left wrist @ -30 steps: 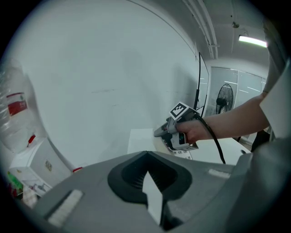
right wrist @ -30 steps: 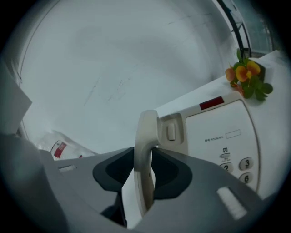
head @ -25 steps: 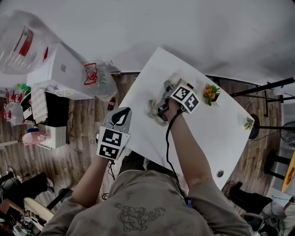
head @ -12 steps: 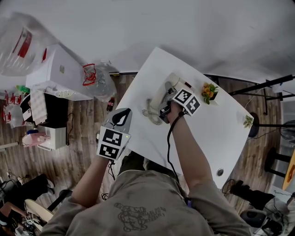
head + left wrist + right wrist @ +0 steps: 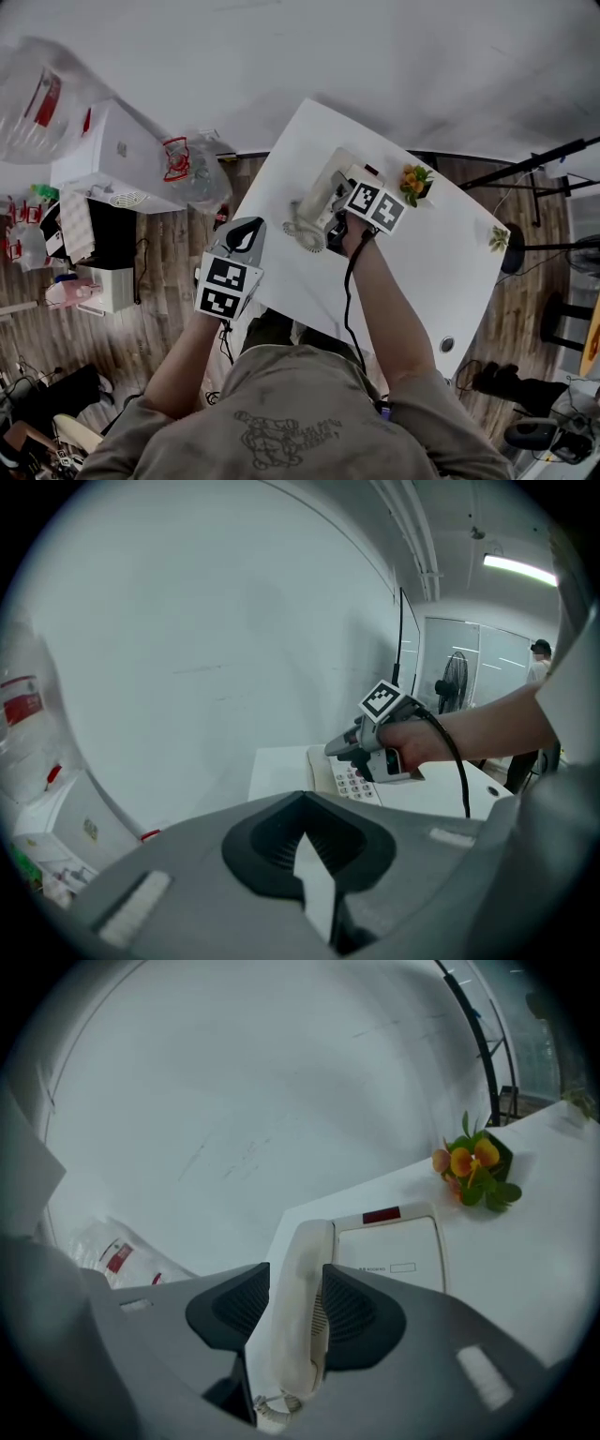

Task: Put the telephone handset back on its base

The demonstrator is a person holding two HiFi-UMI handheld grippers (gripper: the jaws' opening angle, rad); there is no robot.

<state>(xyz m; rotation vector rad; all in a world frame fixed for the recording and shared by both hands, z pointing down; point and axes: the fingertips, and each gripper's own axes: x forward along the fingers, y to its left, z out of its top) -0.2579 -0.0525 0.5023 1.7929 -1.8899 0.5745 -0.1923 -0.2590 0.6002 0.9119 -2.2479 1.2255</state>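
Note:
A beige telephone base (image 5: pixel 398 1241) stands on the white table (image 5: pixel 422 272). Its handset (image 5: pixel 298 1288) lies along the base's left side, earpiece end far from me. My right gripper (image 5: pixel 296 1312) straddles the handset's near end. Its jaws have just been closing a little, the handset is between them, and a thin gap shows on the left side. In the head view the right gripper (image 5: pixel 330 223) sits at the near edge of the phone (image 5: pixel 337 178). My left gripper (image 5: pixel 246 234) hangs off the table's left edge, shut and empty. It sees the keypad (image 5: pixel 354 782).
A small orange flower sprig (image 5: pixel 476 1171) stands right of the phone, and a second plant (image 5: pixel 499 238) near the table's right edge. The coiled cord (image 5: pixel 302 230) lies left of the phone. White boxes and plastic bags (image 5: pixel 187 164) sit on the floor to the left.
The right gripper has drawn back toward me a little and rolled, so more of the phone shows beyond it. The left gripper has stayed where it was.

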